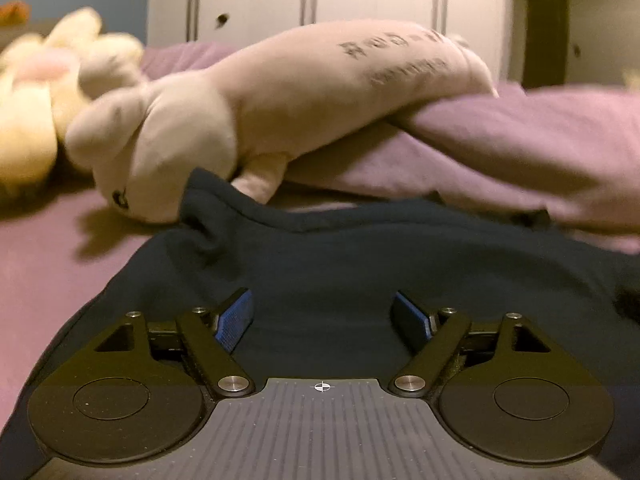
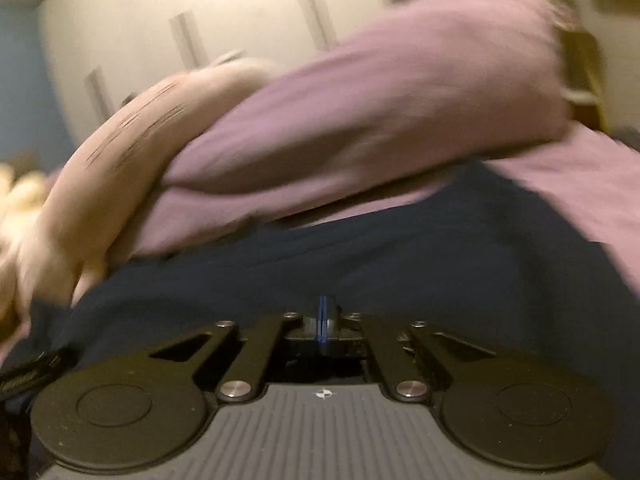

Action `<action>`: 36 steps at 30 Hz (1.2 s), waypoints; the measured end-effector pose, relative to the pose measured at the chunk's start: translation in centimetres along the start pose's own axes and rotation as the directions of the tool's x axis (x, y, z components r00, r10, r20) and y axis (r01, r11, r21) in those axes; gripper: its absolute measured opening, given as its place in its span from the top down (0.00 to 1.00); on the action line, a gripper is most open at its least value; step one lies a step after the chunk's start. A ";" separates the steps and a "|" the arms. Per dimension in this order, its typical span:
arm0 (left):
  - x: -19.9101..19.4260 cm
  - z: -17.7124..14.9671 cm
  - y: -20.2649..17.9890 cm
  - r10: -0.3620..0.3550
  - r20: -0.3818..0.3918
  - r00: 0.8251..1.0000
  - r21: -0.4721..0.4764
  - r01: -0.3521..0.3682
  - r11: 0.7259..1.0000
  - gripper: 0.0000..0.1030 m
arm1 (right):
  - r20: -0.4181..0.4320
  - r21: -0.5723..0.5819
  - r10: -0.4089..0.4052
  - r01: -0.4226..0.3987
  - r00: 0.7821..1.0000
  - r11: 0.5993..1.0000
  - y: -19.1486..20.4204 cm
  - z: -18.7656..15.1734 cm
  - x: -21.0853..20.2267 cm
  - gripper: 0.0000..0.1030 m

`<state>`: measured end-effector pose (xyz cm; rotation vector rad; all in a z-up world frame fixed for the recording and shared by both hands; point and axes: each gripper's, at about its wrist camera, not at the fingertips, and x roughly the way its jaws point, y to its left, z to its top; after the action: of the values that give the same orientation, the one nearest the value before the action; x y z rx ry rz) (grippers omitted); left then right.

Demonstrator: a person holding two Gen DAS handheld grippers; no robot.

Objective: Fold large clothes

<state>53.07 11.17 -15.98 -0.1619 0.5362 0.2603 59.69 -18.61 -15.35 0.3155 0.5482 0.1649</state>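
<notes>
A: What do I have in front of me, biggest first?

B: I see the bed (image 1: 44, 248) with its purple sheet, and a purple pillow (image 1: 500, 144) lying across the far side. On top of the sheet, right under both of my tools, lies the dark navy garment (image 1: 340, 264), spread out with a raised, rumpled edge towards the pillow.

A: And the toys?

B: A pale plush seal (image 1: 248, 92) with printed lettering leans on the pillow, touching the garment's far edge. A yellow plush toy (image 1: 28, 120) sits beyond it, blurred.

A: The fingers?

B: My left gripper (image 1: 324, 312) is spread wide over the cloth, holding nothing. My right gripper (image 2: 323, 320) is pressed together; whether cloth is pinched, I cannot tell.
</notes>
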 end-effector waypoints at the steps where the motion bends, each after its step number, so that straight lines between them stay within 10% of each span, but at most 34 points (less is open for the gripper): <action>1: 0.2 0.1 0.4 0.002 -0.001 1.000 -0.007 -0.002 1.000 0.19 | 0.021 0.032 -0.025 0.024 0.999 0.999 -1.3 0.4 -0.2 1.00; 16: -4.1 -1.1 3.5 0.107 -0.007 0.994 0.121 -0.106 0.987 0.18 | 0.065 -0.066 -0.234 0.238 0.970 0.969 -4.0 -1.3 -8.8 1.00; 21: -7.3 -2.8 7.1 0.117 -0.028 0.993 0.028 -0.116 0.993 0.07 | 0.056 -0.090 -0.268 0.272 0.962 0.958 -5.9 -3.7 -13.5 0.95; 23: -8.4 -4.0 8.8 0.113 -0.053 0.992 -0.001 -0.114 0.994 0.07 | 0.048 -0.131 -0.344 0.348 0.938 0.929 -6.8 -4.7 -14.9 0.69; 27: -11.2 -4.6 11.0 0.124 -0.074 0.990 -0.012 -0.125 0.992 0.07 | -0.053 -0.060 -0.475 0.473 0.878 0.879 -9.8 -5.1 -17.7 0.65; 32: -14.3 -4.6 13.3 0.259 -0.101 0.961 0.030 -0.257 0.966 0.08 | -0.128 0.113 -0.287 0.302 0.949 0.947 -12.2 -6.1 -22.6 0.62; 34: -15.2 -4.4 14.3 0.388 -0.123 0.913 0.057 -0.384 0.922 0.13 | -0.134 0.203 -0.168 0.193 0.977 0.960 -12.5 -6.7 -24.1 0.53; 36: -16.5 -4.2 16.3 0.325 -0.170 0.930 -0.045 -0.337 0.940 0.14 | -0.130 0.317 -0.023 0.063 0.991 0.946 -13.1 -7.2 -24.8 0.42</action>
<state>32.77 22.46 -12.27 -0.1638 0.7153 0.6018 35.88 -34.92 -13.60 0.6133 0.7067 0.0516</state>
